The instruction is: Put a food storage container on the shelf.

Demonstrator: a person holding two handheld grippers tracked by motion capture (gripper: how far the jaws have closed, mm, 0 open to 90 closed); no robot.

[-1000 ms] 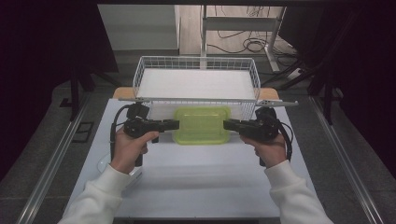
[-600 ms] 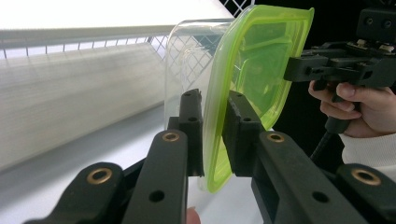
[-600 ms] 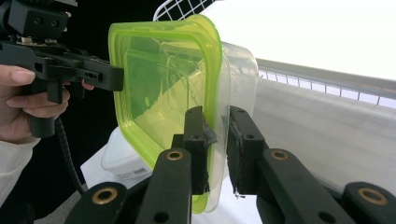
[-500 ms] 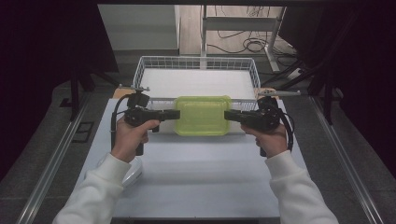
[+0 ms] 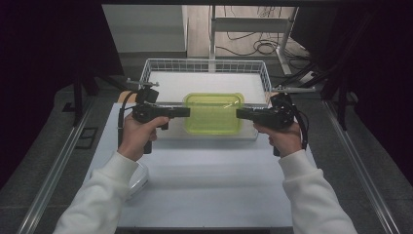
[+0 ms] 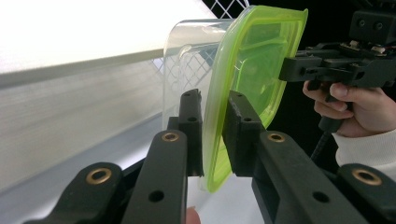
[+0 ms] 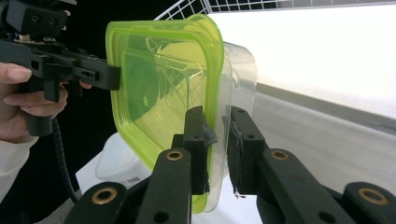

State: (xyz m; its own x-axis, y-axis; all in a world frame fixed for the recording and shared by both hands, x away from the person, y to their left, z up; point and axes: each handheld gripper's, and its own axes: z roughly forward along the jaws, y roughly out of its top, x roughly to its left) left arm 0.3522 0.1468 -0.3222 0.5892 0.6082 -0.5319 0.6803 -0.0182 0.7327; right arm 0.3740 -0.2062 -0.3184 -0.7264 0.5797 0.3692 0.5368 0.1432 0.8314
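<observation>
Lime-green translucent plastic caps the clear rectangular lidded food container (image 5: 213, 113) that hangs between my two tongs, over the near rim of the white wire basket (image 5: 155, 66). My left gripper (image 6: 212, 135) is clamped on its rim at one short end, my right gripper (image 7: 218, 140) likewise at the other end. It looks empty and light, yet smooth and slippery, with thin walls that probably flex. I judge the stiffer lid edge the safest hold.
</observation>
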